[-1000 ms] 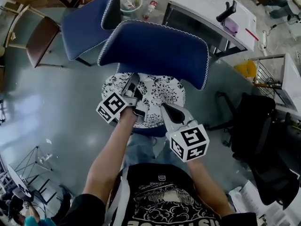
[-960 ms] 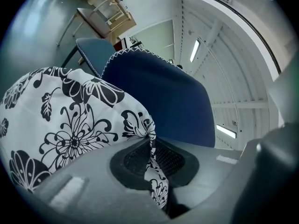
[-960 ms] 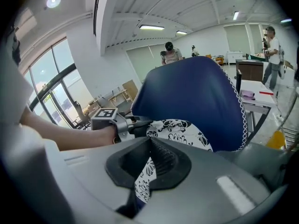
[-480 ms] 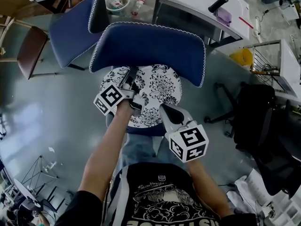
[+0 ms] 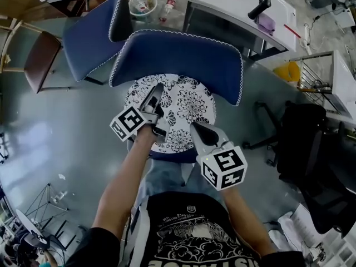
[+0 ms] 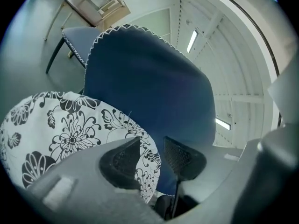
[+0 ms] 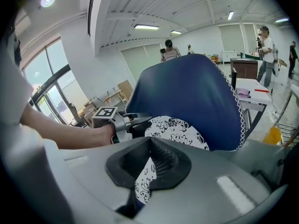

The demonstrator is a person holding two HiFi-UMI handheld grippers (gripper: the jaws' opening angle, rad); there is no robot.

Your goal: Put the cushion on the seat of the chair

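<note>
The round white cushion (image 5: 186, 107) with black flowers lies on the seat of the blue chair (image 5: 178, 57), in front of its backrest. My left gripper (image 5: 158, 100) is at the cushion's left edge. Its jaws have just been opening and now stand open (image 6: 152, 157), with the cushion's rim (image 6: 70, 134) between them and a gap beside the right pad. My right gripper (image 5: 195, 129) is at the near edge, shut on the cushion's rim (image 7: 150, 169). The cushion covers most of the seat.
A second blue chair (image 5: 92, 32) stands behind at the left, with a wooden chair (image 5: 36, 54) further left. A white table (image 5: 239, 10) is behind at the right. A black office chair (image 5: 311, 149) stands to the right. People stand far off (image 7: 169, 50).
The left gripper's jaws have opened off the cushion's left edge. The cushion stays flat on the seat. The right gripper keeps its hold.
</note>
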